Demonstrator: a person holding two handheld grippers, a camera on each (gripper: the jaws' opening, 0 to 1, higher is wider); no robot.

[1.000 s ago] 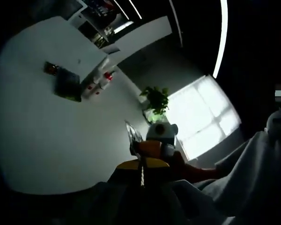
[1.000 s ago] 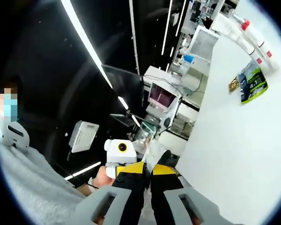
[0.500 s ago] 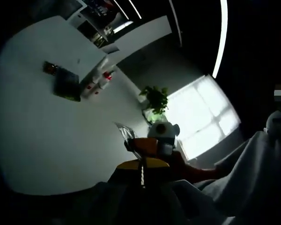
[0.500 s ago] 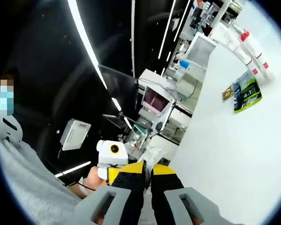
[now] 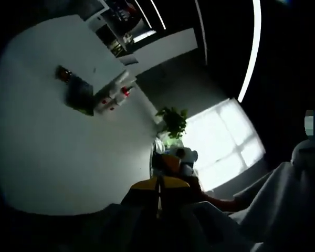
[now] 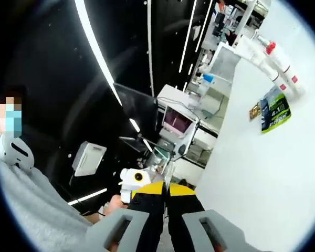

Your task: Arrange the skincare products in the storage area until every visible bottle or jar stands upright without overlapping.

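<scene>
White table, dim room, both grippers up off the surface

Bottles (image 6: 277, 67) lying at 2 o'clock beside a green pouch (image 6: 275, 109); left gripper (image 5: 159, 185) and right gripper (image 6: 165, 190) both pinched closed, plant (image 5: 172, 118) by a bright window (image 5: 223, 142).

Bright window (image 5: 228, 142) just beside plant (image 5: 173, 119); white table (image 5: 52, 152) near plant; ceiling light strips (image 6: 97, 60) above monitor (image 6: 177, 122).

Your bench (image 6: 262, 173) carries the bottles (image 6: 279, 65) at its far edge; the sachet (image 6: 274, 111) lies just before them; the small packet (image 6: 254, 111) sits beside the sachet; shelving (image 6: 223, 58) stands behind the bench.
</scene>
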